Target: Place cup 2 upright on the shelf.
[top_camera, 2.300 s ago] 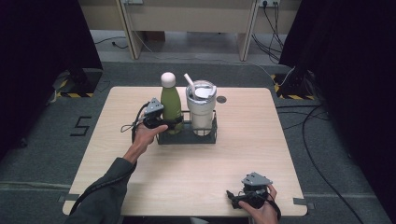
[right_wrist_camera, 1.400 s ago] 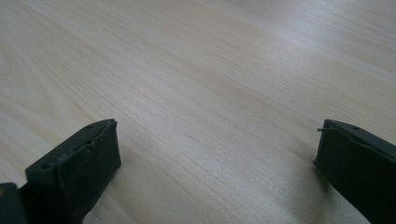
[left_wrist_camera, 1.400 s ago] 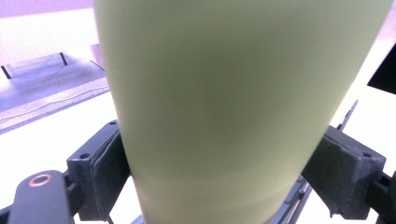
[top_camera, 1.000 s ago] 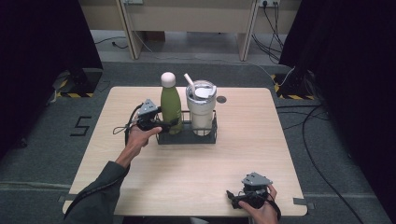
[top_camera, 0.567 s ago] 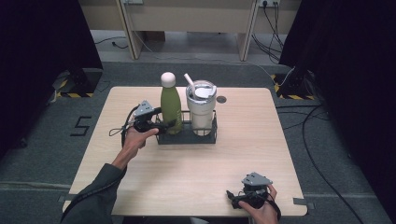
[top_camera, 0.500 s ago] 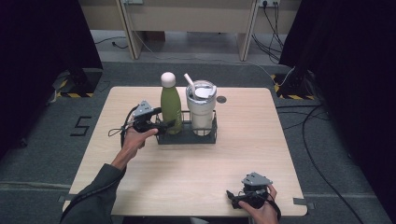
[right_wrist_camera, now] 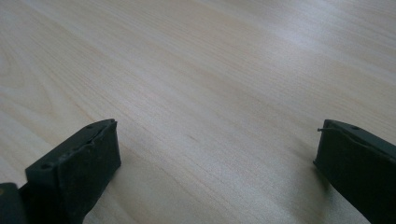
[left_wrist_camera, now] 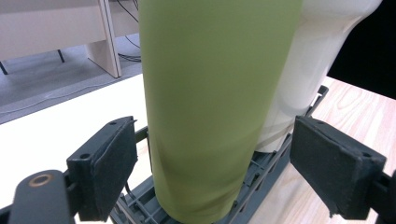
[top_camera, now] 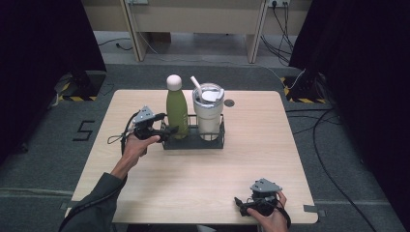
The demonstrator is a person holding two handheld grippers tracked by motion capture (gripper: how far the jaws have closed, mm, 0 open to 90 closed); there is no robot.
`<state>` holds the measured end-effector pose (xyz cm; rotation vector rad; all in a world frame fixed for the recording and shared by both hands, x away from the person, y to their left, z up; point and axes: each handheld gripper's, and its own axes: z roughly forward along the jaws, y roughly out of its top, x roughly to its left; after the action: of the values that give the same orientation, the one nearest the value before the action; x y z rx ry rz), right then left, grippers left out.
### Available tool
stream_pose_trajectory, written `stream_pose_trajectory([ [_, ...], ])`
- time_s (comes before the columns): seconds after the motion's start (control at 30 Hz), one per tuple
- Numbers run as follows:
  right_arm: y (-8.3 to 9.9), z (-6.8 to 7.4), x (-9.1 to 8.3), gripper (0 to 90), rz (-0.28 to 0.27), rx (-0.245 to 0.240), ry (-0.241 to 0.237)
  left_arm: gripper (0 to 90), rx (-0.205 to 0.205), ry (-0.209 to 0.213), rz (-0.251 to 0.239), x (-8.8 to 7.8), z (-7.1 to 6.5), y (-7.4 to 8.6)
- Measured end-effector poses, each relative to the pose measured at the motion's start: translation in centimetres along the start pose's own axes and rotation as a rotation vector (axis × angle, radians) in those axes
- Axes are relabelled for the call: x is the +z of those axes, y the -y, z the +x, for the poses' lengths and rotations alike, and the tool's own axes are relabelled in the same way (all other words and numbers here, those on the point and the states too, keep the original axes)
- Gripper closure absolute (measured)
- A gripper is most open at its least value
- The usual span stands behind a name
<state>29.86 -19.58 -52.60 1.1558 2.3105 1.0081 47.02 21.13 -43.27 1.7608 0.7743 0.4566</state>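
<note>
A green bottle [top_camera: 177, 113] with a cream cap stands in the left slot of a black wire rack [top_camera: 193, 143] at the table's middle. A white tumbler [top_camera: 208, 115] with a straw fills the right slot. My left gripper [top_camera: 167, 131] is at the rack's left end, open and aimed at the bottle's lower body. In the left gripper view the bottle [left_wrist_camera: 215, 107] stands just ahead of the left gripper [left_wrist_camera: 222, 163], whose pads [left_wrist_camera: 109, 172] are spread slightly wider than it. The tumbler [left_wrist_camera: 317, 56] is behind it. My right gripper [top_camera: 244, 205] rests open near the front edge, over bare wood [right_wrist_camera: 217, 154].
The wooden table [top_camera: 270, 145] has a small dark round hole [top_camera: 229, 102] behind the tumbler. Cables trail from both grippers. Around the table lies grey carpet, with desk legs and loose cables on the floor beyond the far edge.
My left gripper has drawn back a little to the left, away from the bottle. The bottle, tumbler and rack stay put. The right gripper has not moved.
</note>
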Motion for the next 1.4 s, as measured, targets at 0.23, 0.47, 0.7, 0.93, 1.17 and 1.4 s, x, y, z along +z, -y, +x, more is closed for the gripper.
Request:
stream_pose_trajectory([
  [0.23, 0.0, 0.0, 0.0, 0.4, 0.002, 0.000, 0.000, 14.7, -0.012, 0.011, 0.002, -0.5, -0.2, 0.3],
  [0.47, 0.0, 0.0, 0.0, 0.4, 0.003, 0.000, 0.000, 14.7, -0.020, 0.010, 0.012, -1.1, -0.3, 0.7],
  [0.7, 0.0, 0.0, 0.0, 0.4, 0.002, 0.000, 0.000, 14.7, -0.031, 0.010, 0.001, -1.9, -0.6, 1.0],
  [0.93, 0.0, 0.0, 0.0, 0.4, 0.002, 0.000, 0.000, 14.7, -0.035, 0.014, -0.012, -2.8, -1.1, 1.2],
  [1.17, 0.0, 0.0, 0.0, 0.4, 0.002, 0.000, 0.000, 14.7, -0.044, 0.021, -0.014, -3.5, -1.6, 1.6],
  [1.4, 0.0, 0.0, 0.0, 0.4, 0.002, 0.000, 0.000, 14.7, -0.057, 0.027, -0.007, -4.1, -2.1, 2.5],
])
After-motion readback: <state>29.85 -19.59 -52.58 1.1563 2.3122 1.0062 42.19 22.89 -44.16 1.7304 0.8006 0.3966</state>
